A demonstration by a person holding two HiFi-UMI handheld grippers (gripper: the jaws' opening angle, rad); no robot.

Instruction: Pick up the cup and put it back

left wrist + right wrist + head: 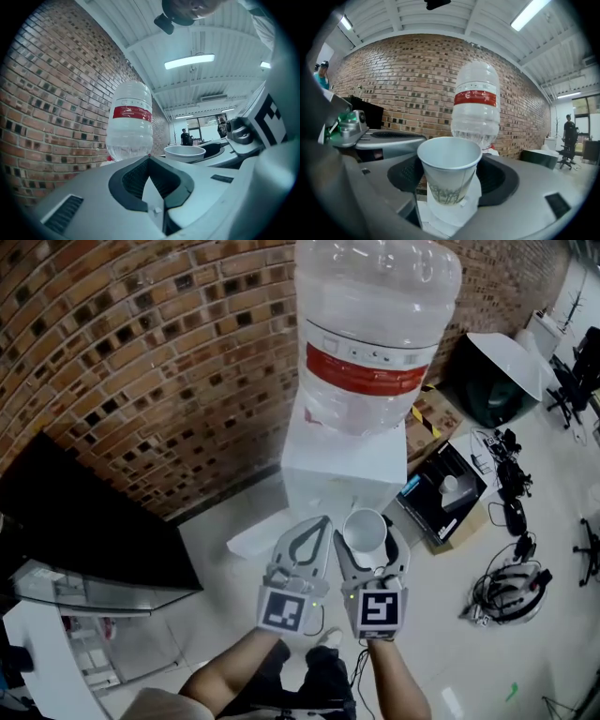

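Note:
A white paper cup (366, 531) stands upright between the jaws of my right gripper (370, 554), which is shut on it and holds it in the air. In the right gripper view the cup (449, 173) shows a faint grey print low on its side and looks empty. Just beyond it stands a white water dispenser (347, 465) topped by a big clear bottle (375, 324) with a red band. My left gripper (314, 526) hangs close beside the right one on its left, shut with nothing in it. The cup's rim (184, 152) shows past its tip.
A brick wall (141, 352) runs behind the dispenser. A black cabinet (84, 521) stands at the left. To the right on the floor are an open box (441, 488), a dark bin with a white lid (497, 381) and cables (511, 592). A person (569, 129) stands far off.

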